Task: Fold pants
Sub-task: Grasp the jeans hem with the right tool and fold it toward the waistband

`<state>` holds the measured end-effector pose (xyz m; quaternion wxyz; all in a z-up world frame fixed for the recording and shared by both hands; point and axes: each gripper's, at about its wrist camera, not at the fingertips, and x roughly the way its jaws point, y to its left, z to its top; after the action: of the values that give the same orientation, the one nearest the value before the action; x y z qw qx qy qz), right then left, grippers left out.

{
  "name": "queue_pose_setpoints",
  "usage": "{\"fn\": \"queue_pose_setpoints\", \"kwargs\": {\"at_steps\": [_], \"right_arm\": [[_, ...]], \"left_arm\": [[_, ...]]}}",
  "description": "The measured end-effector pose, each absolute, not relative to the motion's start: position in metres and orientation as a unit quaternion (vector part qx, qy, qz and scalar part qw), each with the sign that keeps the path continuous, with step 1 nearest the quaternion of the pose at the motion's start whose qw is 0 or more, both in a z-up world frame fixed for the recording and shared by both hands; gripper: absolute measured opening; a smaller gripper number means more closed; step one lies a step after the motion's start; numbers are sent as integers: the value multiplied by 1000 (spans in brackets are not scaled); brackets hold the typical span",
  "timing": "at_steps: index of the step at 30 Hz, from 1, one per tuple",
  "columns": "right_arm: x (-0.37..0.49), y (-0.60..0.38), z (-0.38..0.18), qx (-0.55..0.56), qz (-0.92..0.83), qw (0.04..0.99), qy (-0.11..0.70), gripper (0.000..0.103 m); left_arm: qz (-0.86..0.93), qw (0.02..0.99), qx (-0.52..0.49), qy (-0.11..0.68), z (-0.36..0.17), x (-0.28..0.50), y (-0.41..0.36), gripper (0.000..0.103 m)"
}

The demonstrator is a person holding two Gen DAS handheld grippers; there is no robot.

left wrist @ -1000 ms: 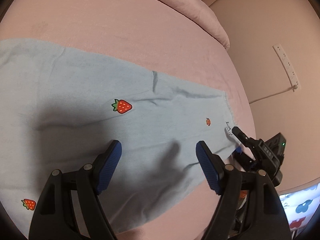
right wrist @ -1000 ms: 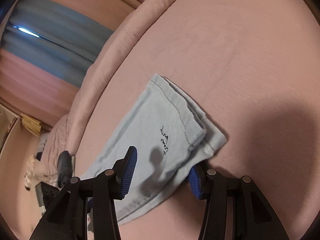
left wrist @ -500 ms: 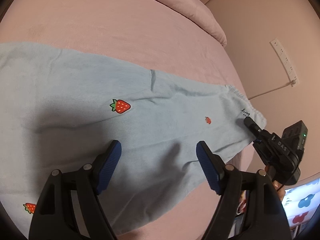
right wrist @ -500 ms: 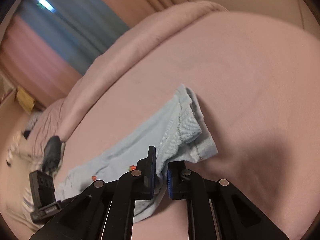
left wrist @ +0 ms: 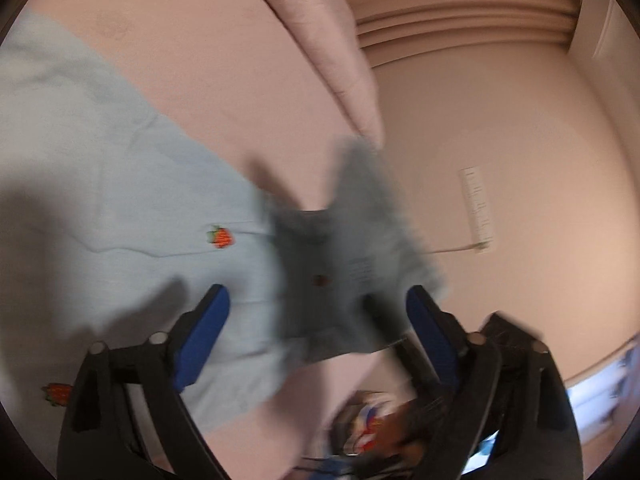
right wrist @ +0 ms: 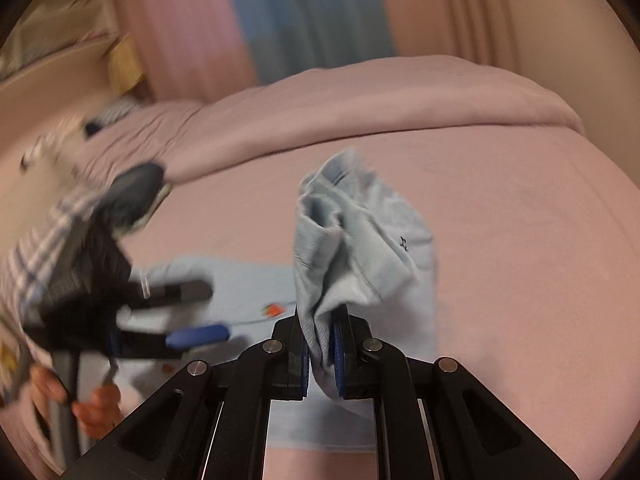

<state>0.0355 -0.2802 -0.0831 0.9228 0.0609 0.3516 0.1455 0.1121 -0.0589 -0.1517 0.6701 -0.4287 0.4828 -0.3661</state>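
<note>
Light blue pants (left wrist: 120, 200) with strawberry prints lie flat on the pink bed (left wrist: 200, 60). My right gripper (right wrist: 322, 344) is shut on the cuff end of the leg (right wrist: 360, 248), which it holds bunched and lifted off the bed. That raised end (left wrist: 360, 248) shows blurred in the left wrist view, just beyond my left gripper (left wrist: 316, 296). The left jaws are opening; their blue pads (left wrist: 200, 332) touch no cloth. From the right wrist view, the left gripper (right wrist: 208, 314) hovers over the flat part of the pants (right wrist: 240, 280).
A person's hand (right wrist: 96, 404) and plaid sleeve (right wrist: 40, 240) hold the left gripper. A rolled pink duvet (right wrist: 360, 100) runs along the bed's far side. A white power strip (left wrist: 478, 208) hangs on the wall beside the bed. Curtains (right wrist: 304, 20) stand behind.
The right gripper closed on the leg's cuff end, lifted it and rolled, carrying it over the pants toward the left gripper. The left gripper swung right and opened wider.
</note>
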Motion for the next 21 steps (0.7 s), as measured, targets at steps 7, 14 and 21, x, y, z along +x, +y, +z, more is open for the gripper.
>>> {"fn": "queue_pose_setpoints", "kwargs": {"at_steps": [7, 14, 21], "right_arm": [[21, -204, -111, -68, 180, 915, 355, 12], [10, -179, -110, -120, 191, 918, 326, 12], [3, -135, -101, -137, 234, 919, 286, 12]], "left_arm": [[-341, 645, -458, 508, -172, 120, -56, 89], [-320, 678, -437, 497, -168, 116, -25, 8], [-295, 770, -353, 443, -129, 104, 12, 8]]}}
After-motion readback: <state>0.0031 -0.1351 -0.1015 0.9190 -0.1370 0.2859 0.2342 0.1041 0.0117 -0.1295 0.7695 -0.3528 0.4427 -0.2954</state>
